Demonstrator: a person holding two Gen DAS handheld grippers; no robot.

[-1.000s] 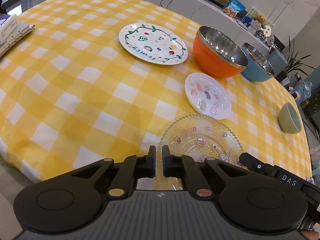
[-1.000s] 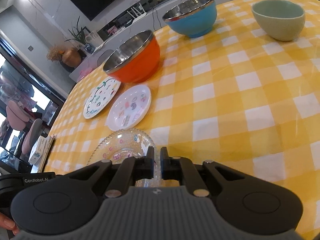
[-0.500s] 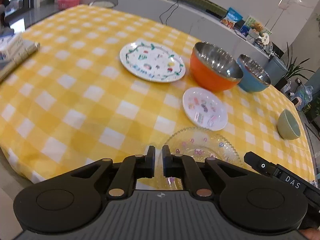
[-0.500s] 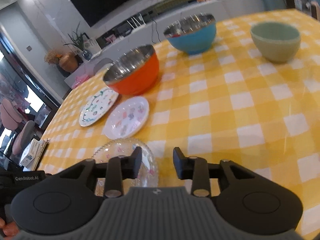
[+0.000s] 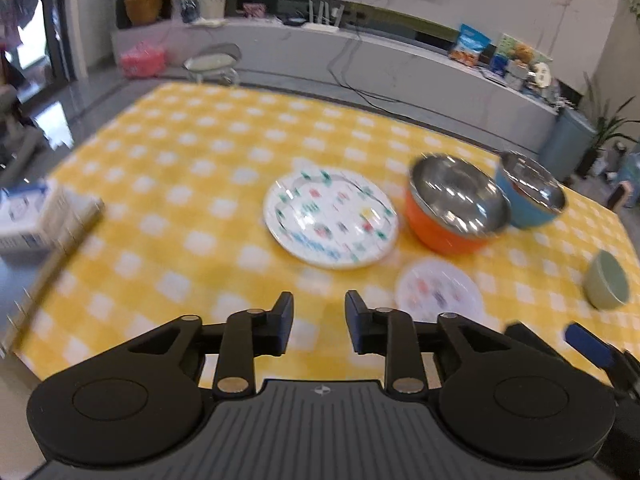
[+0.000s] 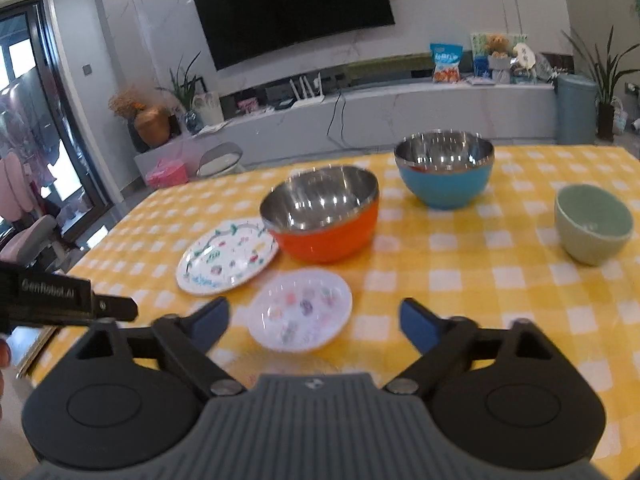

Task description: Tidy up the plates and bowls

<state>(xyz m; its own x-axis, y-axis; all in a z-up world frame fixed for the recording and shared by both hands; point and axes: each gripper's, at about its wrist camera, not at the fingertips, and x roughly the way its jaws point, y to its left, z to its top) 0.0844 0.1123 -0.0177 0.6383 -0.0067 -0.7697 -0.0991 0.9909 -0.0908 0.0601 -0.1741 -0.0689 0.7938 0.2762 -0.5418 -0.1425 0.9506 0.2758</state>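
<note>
On the yellow checked tablecloth lie a large decorated plate and a small white plate. Behind them stand an orange steel-lined bowl, a blue bowl and a green bowl. My left gripper hangs above the near table edge, its jaws opening with nothing between them. My right gripper is opening wide and holds nothing; the small plate lies on the table beyond its fingers.
A white box and a ring binder sit at the table's left edge. The left gripper's body shows at the left of the right wrist view. A chair, a TV bench and plants stand beyond the table.
Both grippers have risen and tipped upward, and their jaws have gone from shut to apart. The clear glass plate that lay under them has dropped out of view.
</note>
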